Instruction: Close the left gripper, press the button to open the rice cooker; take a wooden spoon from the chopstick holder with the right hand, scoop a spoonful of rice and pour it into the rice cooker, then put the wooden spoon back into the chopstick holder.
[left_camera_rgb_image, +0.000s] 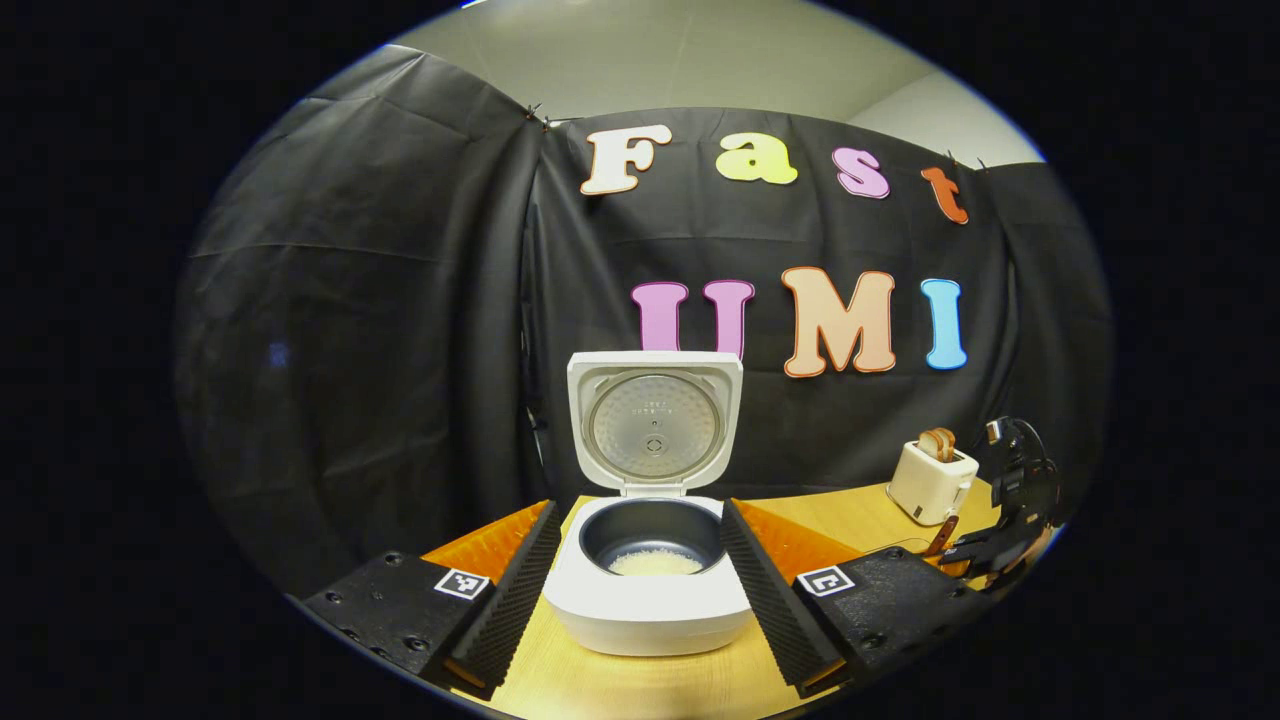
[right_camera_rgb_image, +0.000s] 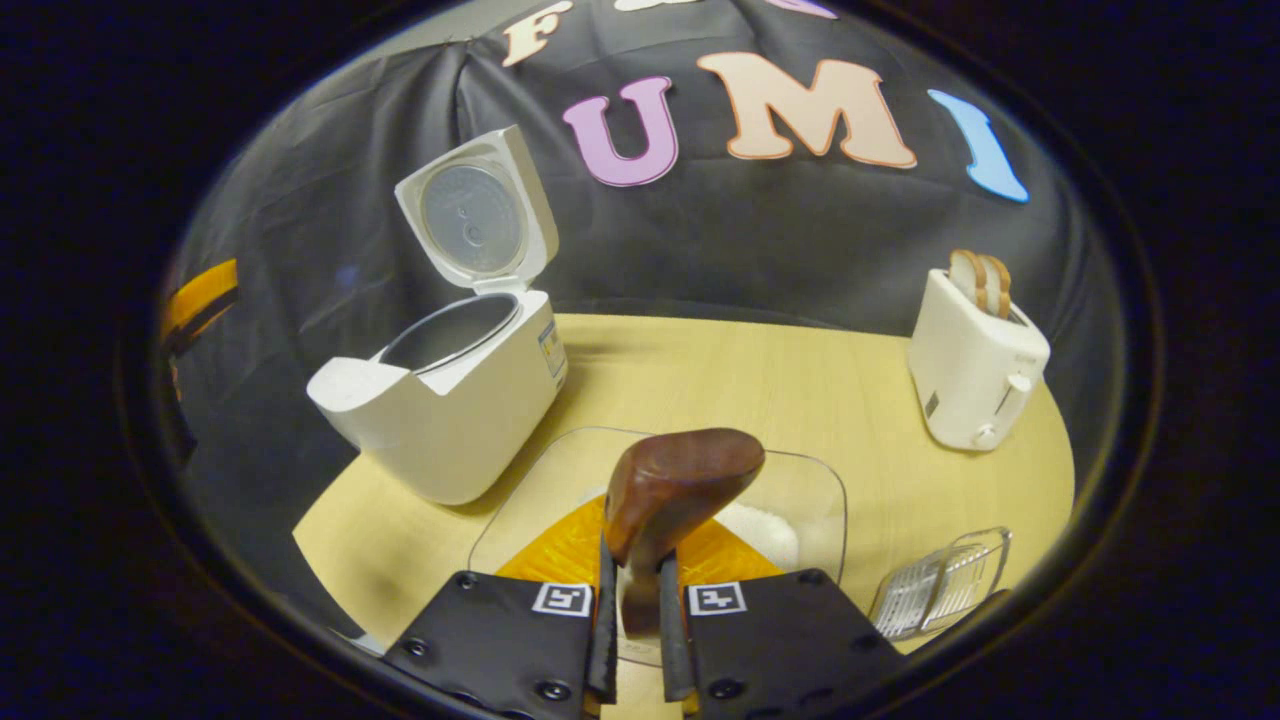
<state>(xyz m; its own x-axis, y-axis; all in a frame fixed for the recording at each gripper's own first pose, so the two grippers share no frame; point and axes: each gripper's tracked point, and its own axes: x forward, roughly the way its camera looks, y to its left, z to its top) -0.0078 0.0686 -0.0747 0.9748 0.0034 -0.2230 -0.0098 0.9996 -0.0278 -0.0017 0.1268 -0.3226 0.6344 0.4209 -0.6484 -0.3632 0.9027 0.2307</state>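
Left gripper view puts us in front of the white rice cooker on the pale wooden table, its lid standing upright and open. We see a small heap of white rice on the bottom of its dark inner pot. Our left gripper has its fingers spread wide apart, one on either side of the cooker's body and holding nothing. At the far right of this view we make out the right gripper, with a white toaster carrying bread slices behind it.

From the right gripper view, our right gripper is clamped on the handle of the dark brown wooden spoon, whose bowl rises above the fingers. Beneath it lies a clear square dish with white rice in it. A ribbed clear chopstick holder sits to the right near the table edge, and the open cooker stands to the left.
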